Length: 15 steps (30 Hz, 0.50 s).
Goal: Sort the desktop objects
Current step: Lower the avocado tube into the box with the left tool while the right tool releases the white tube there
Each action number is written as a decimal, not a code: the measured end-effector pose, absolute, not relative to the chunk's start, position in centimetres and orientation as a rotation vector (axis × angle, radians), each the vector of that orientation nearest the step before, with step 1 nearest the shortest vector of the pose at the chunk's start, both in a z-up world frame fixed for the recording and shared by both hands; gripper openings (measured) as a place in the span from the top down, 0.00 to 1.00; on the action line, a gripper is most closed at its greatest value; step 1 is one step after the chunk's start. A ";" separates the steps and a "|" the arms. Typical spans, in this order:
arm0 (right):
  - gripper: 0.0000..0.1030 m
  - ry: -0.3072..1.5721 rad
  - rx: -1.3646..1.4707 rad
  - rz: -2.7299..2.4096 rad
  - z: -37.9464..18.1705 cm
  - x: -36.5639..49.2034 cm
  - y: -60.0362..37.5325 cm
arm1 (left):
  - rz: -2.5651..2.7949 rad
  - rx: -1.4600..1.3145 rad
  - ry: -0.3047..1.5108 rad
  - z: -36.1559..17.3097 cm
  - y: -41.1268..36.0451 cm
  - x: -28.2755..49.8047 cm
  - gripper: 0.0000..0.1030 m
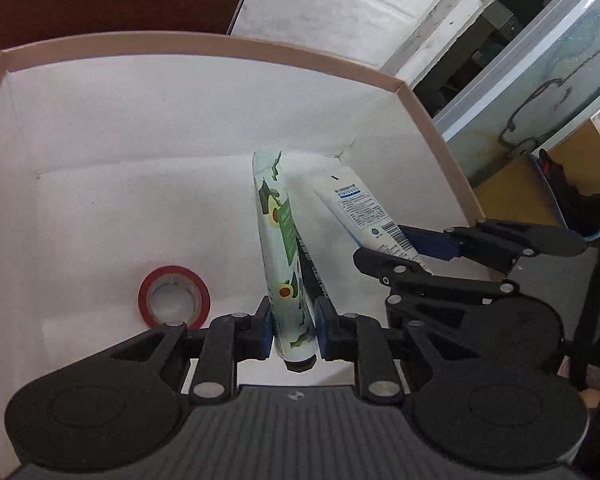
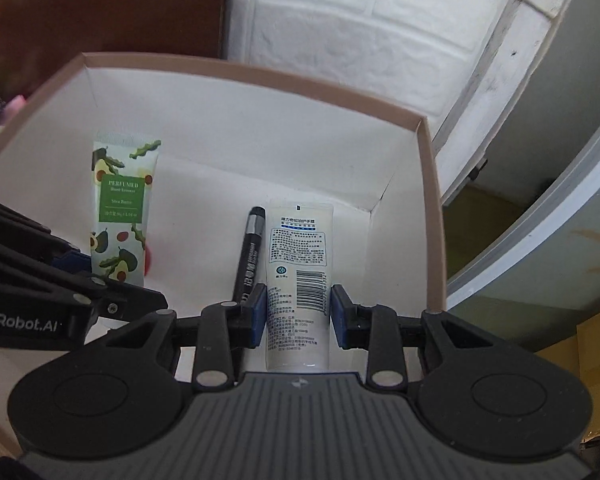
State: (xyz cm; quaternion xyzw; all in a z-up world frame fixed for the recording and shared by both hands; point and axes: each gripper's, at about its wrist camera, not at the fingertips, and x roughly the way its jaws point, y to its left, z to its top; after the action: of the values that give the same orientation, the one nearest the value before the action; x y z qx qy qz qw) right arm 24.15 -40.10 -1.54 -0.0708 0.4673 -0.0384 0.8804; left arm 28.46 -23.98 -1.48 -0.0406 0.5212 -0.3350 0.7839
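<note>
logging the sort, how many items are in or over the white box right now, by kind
Squeeze tubes: 2, the green avocado-print tube in the left gripper and the white barcode-label tube in the right gripper
Black marker pens: 1
Red tape rolls: 1
Total: 4

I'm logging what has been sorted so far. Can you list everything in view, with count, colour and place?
Cardboard box: one, tan rim, white inside, below both grippers.
Tape roll: one, red, on box floor.
Avocado-print tube: one, green and white, in left gripper.
Black marker pen: one, beside the white tube.
White tube with barcode: one, in right gripper.
Left gripper: black, blue pads, shut on avocado tube.
Right gripper: same, shut on white tube.
</note>
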 end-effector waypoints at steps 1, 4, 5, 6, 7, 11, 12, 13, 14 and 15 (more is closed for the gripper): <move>0.69 0.986 -0.159 -0.081 -1.8 24.6 -40.0 | -0.718 -0.087 1.136 -1.9 -24.1 28.8 0.80; 0.68 1.013 -0.188 -0.083 -2.4 25.6 -39.7 | -0.700 -0.079 1.151 -2.7 -24.6 29.7 0.80; 0.68 1.021 -0.183 -0.082 -2.5 25.9 -39.7 | -0.692 -0.086 1.162 -2.9 -24.6 30.0 0.80; 0.68 1.029 -0.176 -0.080 -2.7 26.0 -39.8 | -0.686 -0.104 1.177 -2.9 -24.5 30.3 0.78; 0.67 1.038 -0.172 -0.069 -2.8 26.0 -39.8 | -0.686 -0.122 1.179 -2.9 -24.5 30.5 0.74; 0.61 1.017 -0.162 -0.046 -2.5 25.3 -39.8 | -0.676 -0.175 1.139 -2.1 -23.1 30.4 0.23; 0.51 1.006 -0.149 -0.023 -2.2 24.9 -39.7 | -0.684 -0.201 1.116 -1.8 -22.6 30.2 0.17; 0.47 0.993 -0.131 -0.006 -1.9 24.5 -39.6 | -0.676 -0.214 1.088 -1.4 -22.1 29.8 0.16; 0.44 0.982 -0.126 -0.004 -1.6 24.1 -39.4 | -0.682 -0.228 1.069 -1.0 -21.8 29.6 0.14; 0.39 0.971 -0.124 0.006 -1.2 23.7 -39.2 | -0.698 -0.246 1.059 -0.6 -21.4 29.3 0.09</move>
State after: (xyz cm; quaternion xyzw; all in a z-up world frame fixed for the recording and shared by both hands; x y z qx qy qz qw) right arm 23.74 -39.21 -1.24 -0.0598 0.4665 0.0027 0.8825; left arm 29.34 -21.43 -0.58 -0.1147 0.4936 -0.3251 0.7984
